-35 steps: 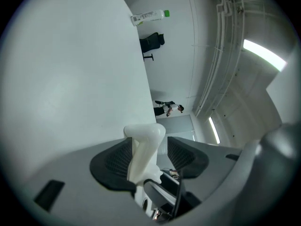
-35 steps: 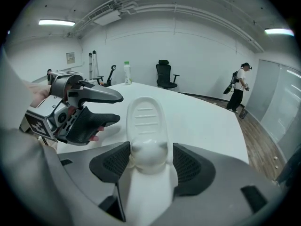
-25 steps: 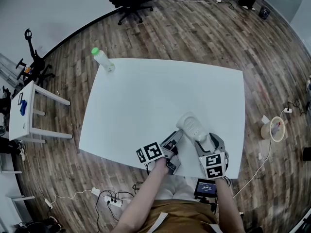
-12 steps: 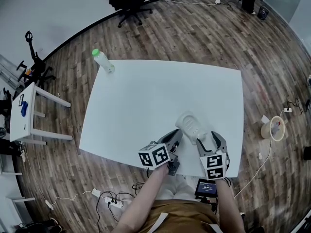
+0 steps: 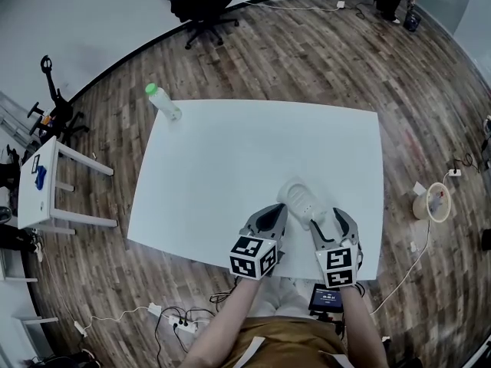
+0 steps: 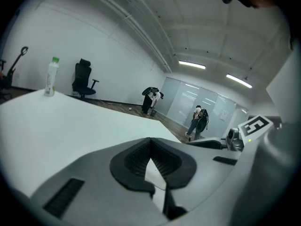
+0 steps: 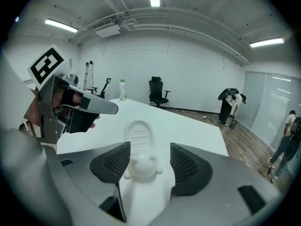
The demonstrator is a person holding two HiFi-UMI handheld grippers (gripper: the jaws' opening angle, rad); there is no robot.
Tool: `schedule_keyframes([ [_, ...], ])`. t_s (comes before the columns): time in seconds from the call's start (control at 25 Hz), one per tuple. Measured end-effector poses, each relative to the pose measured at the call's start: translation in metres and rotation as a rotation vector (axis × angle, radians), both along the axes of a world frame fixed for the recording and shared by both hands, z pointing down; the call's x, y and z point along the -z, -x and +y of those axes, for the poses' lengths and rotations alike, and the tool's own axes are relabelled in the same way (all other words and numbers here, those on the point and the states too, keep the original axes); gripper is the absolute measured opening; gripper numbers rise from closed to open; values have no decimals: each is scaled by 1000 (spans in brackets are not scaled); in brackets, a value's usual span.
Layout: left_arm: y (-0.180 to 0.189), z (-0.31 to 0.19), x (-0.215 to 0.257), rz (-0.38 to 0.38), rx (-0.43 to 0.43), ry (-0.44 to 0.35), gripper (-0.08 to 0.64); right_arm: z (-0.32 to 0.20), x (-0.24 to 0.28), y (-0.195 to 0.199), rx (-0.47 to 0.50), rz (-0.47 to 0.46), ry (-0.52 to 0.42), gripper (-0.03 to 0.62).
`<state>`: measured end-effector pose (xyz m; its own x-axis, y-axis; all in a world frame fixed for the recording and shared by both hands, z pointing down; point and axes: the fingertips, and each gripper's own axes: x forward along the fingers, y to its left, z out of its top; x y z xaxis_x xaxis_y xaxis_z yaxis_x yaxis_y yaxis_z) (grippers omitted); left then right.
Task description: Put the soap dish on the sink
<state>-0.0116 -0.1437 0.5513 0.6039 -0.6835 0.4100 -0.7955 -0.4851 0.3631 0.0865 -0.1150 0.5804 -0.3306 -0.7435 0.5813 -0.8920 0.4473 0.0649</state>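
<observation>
Left gripper (image 5: pixel 275 212) rolled, closed empty; ribbed soap dish (image 5: pixel 301 198)

Two handheld units, same build: left gripper (image 5: pixel 271 211), right gripper (image 5: pixel 328 218). Shells are light grey moulded plastic, broad and rounded, tapering toward the jaws. Left jaw pads (image 6: pixel 134 160) black, finely ribbed; right jaw pads (image 7: pixel 112 163) black with a mesh-like grid. Narrow black slot (image 6: pixel 66 197) recessed in the left shell. Each unit carries a white cube at the rear with black square markers on its faces: left cube (image 5: pixel 254 257), right cube (image 5: pixel 339 266). Right gripper view also shows the left unit's grey metal frame (image 7: pixel 47 112) around a black grip. Person: forearms (image 5: pixel 222 320) bare, mustard-brown garment (image 5: pixel 295 345) with a pale strip across it
</observation>
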Motion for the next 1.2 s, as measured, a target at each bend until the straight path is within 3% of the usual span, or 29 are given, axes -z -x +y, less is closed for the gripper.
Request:
schedule_keyframes([
  [0.12, 1, -4, 14, -99, -8, -94, 8, -3, 12, 2, -8, -10, -45, 230],
  [0.2, 1, -7, 21, -126, -8, -135, 8, -6, 20, 3, -23, -12, -78, 192],
  [0.44, -1, -13, 35, -52, -16, -142, 8, -15, 41, -2, -62, -1, -142, 85],
  [0.6, -1, -12, 45, -72, -22, -183, 8, -19, 58, -1, -74, -45, -162, 11],
  [0.92, 25, -13, 86, -95, 105, -327, 8, -10, 100, 10, -71, -130, -285, 11],
  [1.08, 31, -9, 109, -153, 93, -423, 8, -4, 117, 4, -107, -216, -310, 9],
  [1.2, 35, -3, 129, -169, 97, -491, 8, 1, 128, -2, -113, -205, -337, 9],
])
